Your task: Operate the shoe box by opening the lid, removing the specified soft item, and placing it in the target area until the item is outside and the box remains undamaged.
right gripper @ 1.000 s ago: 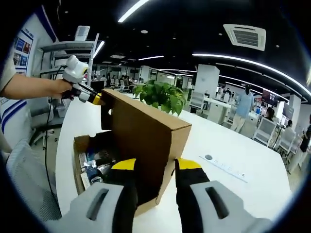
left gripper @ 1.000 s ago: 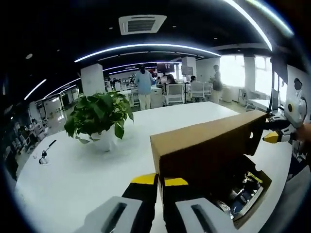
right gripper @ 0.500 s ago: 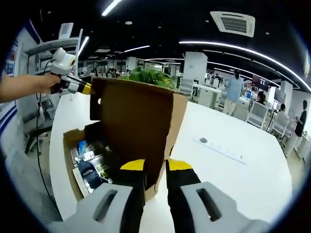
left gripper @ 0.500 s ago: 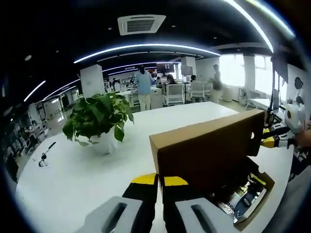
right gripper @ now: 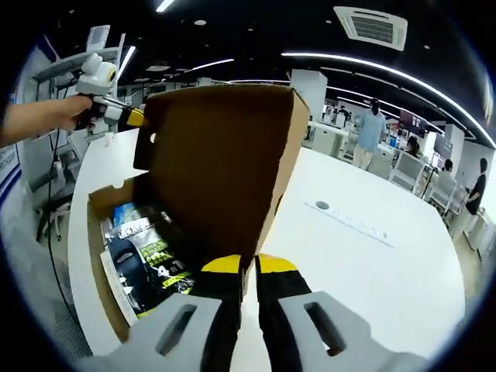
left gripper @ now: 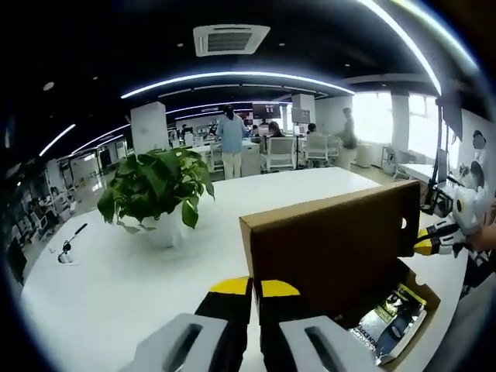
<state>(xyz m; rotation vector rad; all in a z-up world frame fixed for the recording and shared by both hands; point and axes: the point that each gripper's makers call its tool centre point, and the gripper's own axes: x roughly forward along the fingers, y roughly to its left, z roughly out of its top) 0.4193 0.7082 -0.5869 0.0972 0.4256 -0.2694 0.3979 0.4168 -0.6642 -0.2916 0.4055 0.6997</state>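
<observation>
Lid: brown cardboard lid (right gripper: 225, 163) stands raised, near upright, hinged along the far long edge of the box (right gripper: 105, 298); its long axis runs from one tool to the other.
Right tool: right tool (right gripper: 248, 267) is clenched on the lid's near corner edge, yellow tips nearly meeting with the cardboard between them.
Left tool: left tool (left gripper: 254, 288) is clenched on the lid's opposite end, tips pressed together on the cardboard edge; in the right gripper view it appears at the lid's far corner (right gripper: 128, 116), held by a hand.
Box: open on the white bench (left gripper: 116, 287), its inside facing the person's side of the lid.
Soft item: dark packaged item (right gripper: 143, 256) lies flat in the box bottom beside printed packets; in the left gripper view the contents (left gripper: 387, 318) sit low and to the right, under the lid.
Key relation: item lies below and left of the right tool's grip, on the open side of the lid; from the left tool it lies beyond the lid's length, so the right tool looks nearer.
Next move, as a judgement: one tool probably must let go of the lid to reach down, while the other keeps it up.
Plant: potted plant (left gripper: 155, 186) stands on the bench behind the lid, well apart from the box.
</observation>
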